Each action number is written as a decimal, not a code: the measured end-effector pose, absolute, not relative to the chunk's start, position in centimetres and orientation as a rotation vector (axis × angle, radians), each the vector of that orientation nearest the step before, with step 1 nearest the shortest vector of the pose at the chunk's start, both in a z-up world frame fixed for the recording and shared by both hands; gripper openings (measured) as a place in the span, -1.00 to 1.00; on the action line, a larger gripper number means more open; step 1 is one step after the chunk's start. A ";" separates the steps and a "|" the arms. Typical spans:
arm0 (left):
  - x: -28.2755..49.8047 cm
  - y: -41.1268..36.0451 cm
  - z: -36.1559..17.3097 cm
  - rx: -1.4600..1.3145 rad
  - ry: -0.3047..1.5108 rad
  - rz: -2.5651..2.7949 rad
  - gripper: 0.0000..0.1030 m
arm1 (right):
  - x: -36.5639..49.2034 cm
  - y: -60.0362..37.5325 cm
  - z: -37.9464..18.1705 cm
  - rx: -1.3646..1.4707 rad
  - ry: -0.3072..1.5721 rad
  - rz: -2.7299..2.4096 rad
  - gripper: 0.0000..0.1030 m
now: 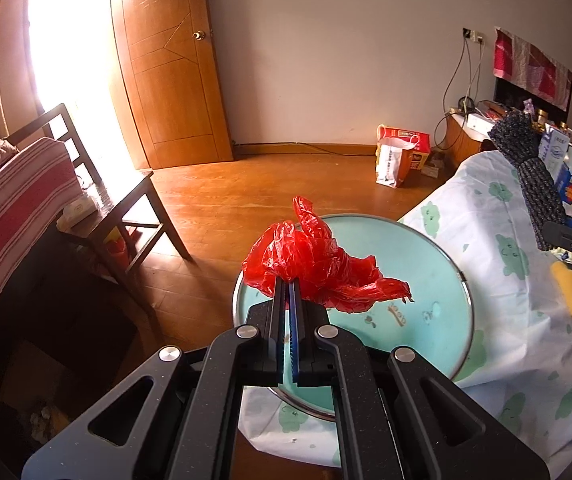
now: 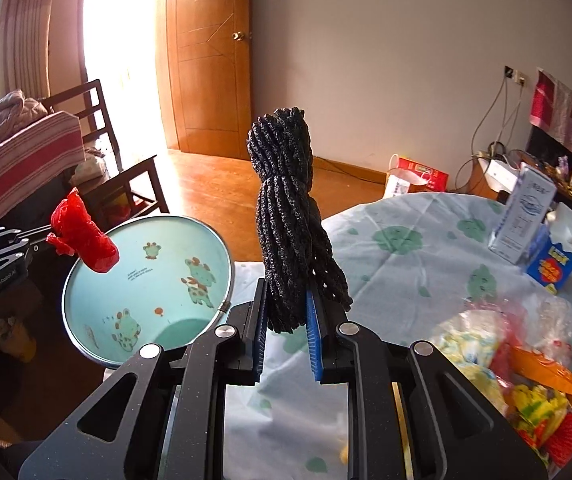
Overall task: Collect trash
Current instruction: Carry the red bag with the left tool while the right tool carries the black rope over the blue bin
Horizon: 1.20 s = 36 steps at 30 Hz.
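Risk: red plastic bag (image 1: pixel 309 256), pinched only by thin fold in fully closed left gripper (image 1: pixel 286 288), could slip and miss teal basin (image 1: pixel 437 280) below. Black rope bundle (image 2: pixel 291 216) stands upright between narrowly parted fingers of right gripper (image 2: pixel 287 304), clamped at base; top-heavy, may tip onto cloud-print tablecloth (image 2: pixel 405 264). Both grippers angled downward, left over basin, right near table edge.

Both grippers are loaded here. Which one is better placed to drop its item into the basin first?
Left, probably. The left gripper holds the red bag directly above the basin. The right gripper holds the black rope over the tablecloth, beside the basin's rim.
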<state>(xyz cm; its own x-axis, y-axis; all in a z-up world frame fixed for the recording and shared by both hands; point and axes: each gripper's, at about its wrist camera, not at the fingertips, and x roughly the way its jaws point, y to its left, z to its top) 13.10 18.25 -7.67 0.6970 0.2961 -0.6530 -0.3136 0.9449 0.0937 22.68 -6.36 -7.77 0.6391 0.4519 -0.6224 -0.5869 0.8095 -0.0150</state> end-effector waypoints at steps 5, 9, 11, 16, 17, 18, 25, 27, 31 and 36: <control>13.3 19.1 -8.0 -0.017 0.739 0.374 -0.98 | 23.6 -4.4 -9.1 -0.250 0.671 0.621 -0.65; 13.4 19.6 -8.2 -0.008 0.753 0.395 -0.97 | 23.8 -3.3 -9.9 -0.271 0.687 0.640 -0.65; 13.5 19.8 -8.3 -0.004 0.760 0.401 -0.97 | 23.8 -2.8 -10.2 -0.277 0.693 0.646 -0.65; 13.5 19.9 -8.6 0.002 0.775 0.409 -0.97 | 23.7 -1.8 -10.6 -0.298 0.700 0.666 -0.65; 13.5 19.9 -8.6 0.001 0.776 0.408 -0.97 | 23.6 -1.6 -10.6 -0.301 0.700 0.669 -0.65; 13.5 19.9 -8.6 0.000 0.777 0.407 -0.97 | 23.5 -1.4 -10.6 -0.305 0.699 0.673 -0.65; 13.5 20.3 -8.8 -0.009 0.783 0.412 -0.97 | 23.5 -0.8 -10.5 -0.313 0.697 0.687 -0.65; 13.5 20.2 -8.7 -0.009 0.782 0.411 -0.97 | 23.3 -0.7 -10.4 -0.317 0.694 0.690 -0.65; 13.4 20.1 -8.7 -0.011 0.781 0.408 -0.97 | 23.3 -0.5 -10.4 -0.321 0.693 0.693 -0.65; 13.3 20.2 -8.7 -0.014 0.779 0.405 -0.97 | 23.0 -0.2 -10.4 -0.332 0.690 0.705 -0.65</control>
